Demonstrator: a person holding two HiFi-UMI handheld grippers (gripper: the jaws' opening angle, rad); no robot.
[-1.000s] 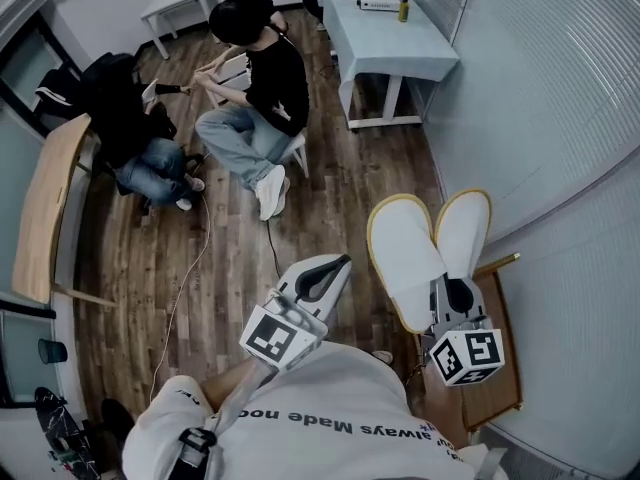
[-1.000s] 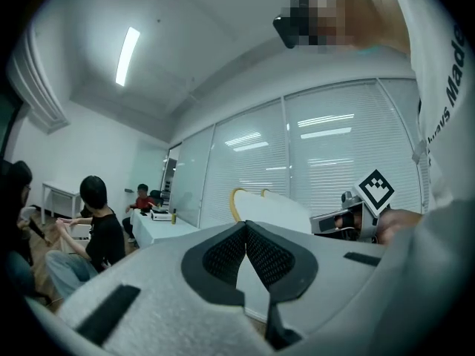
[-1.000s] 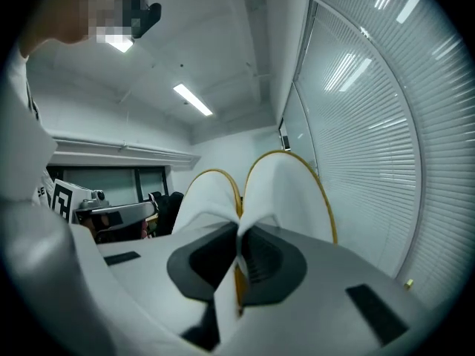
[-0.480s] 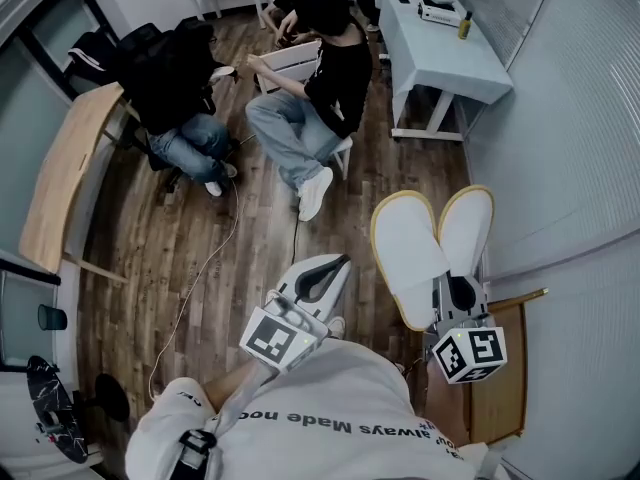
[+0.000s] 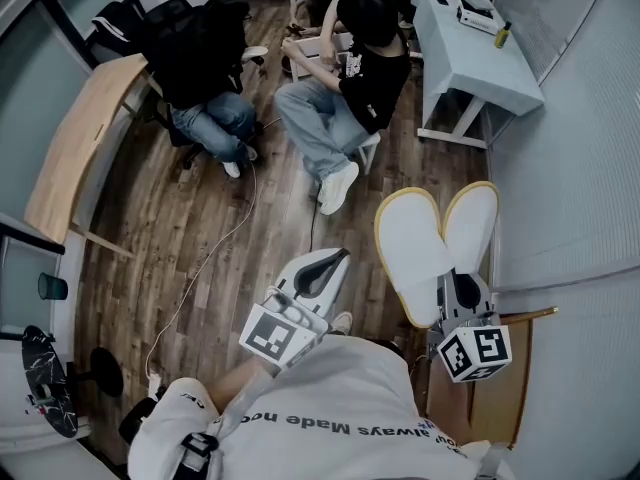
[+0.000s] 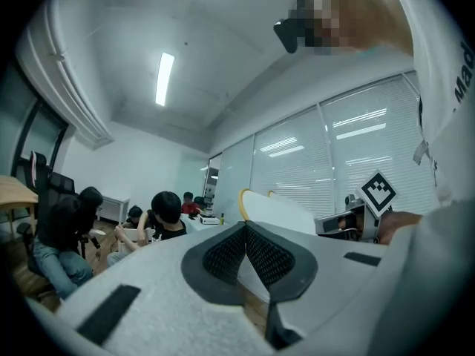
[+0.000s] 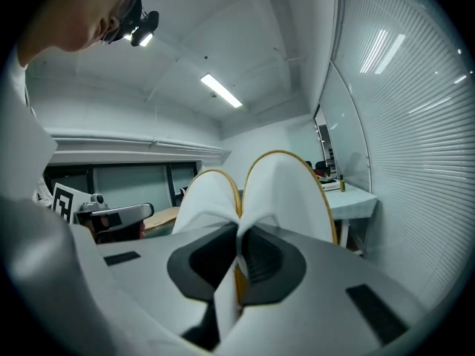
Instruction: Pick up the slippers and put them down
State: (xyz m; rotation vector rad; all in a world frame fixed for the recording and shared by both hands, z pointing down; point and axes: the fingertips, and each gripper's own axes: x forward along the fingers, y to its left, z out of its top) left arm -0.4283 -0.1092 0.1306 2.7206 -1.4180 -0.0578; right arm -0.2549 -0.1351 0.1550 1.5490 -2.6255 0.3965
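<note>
The slippers [image 5: 420,243] hang in the air, both caught at their heel ends in the right tongs [image 5: 462,293]. The tongs pinch only the thin edges where the two soles meet, while the toes fan apart over the wooden floor [image 5: 200,248]. With so little material in the pinch and the long soles sticking out level, one slipper could probably slide free and drop, or the pair could twist. The left tongs [image 5: 318,273] are pressed together on nothing, so they give no support. The blinds [image 5: 575,168] stand just beside the outer slipper and could snag its toe. A low wooden bench [image 5: 508,393] lies under the right hand; a careless set-down might land across its edge.
</note>
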